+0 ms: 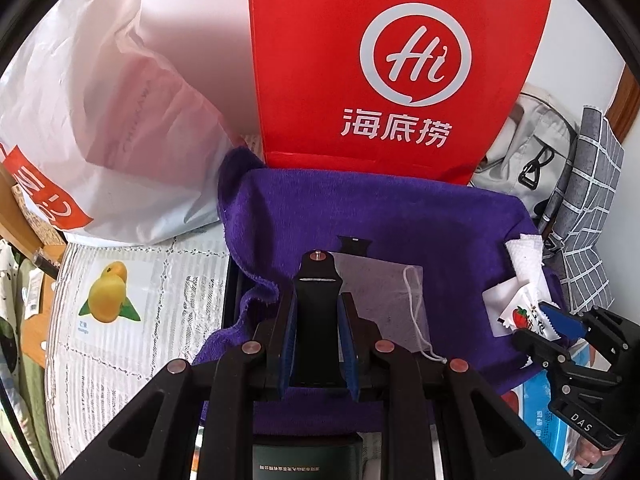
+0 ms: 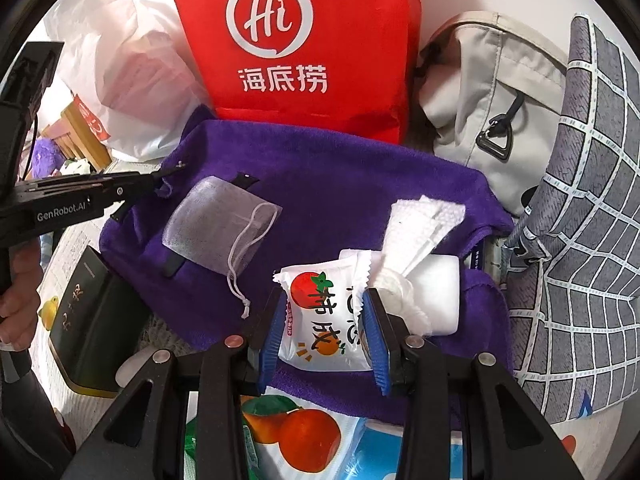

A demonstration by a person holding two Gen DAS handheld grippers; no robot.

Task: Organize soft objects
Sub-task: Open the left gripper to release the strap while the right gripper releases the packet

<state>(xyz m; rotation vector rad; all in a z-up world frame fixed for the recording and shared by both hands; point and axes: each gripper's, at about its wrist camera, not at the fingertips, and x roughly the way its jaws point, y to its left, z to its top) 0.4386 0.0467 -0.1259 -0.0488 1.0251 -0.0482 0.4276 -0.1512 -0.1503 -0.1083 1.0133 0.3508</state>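
Note:
A purple towel (image 1: 400,208) (image 2: 340,184) lies spread out in front of me. My left gripper (image 1: 317,300) is shut on a black strap (image 1: 316,276) that stands up between the blue pads. Just beyond it, a grey mesh drawstring pouch (image 1: 380,292) (image 2: 216,224) lies on the towel. My right gripper (image 2: 325,300) is shut on a white snack packet (image 2: 324,320) printed with red and orange fruit, held over the towel's near edge. Behind the packet sit a crumpled white tissue (image 2: 420,220) and a white block (image 2: 438,292). Each gripper shows in the other's view: right gripper (image 1: 552,316), left gripper (image 2: 160,178).
A red paper bag (image 1: 380,60) (image 2: 296,40) stands behind the towel, a white plastic bag (image 1: 100,120) to its left, a grey backpack (image 2: 480,92) and checked grey fabric (image 2: 580,220) to its right. A dark box (image 2: 88,320), a mango card (image 1: 108,296) and fruit-printed packets (image 2: 296,432) lie nearer.

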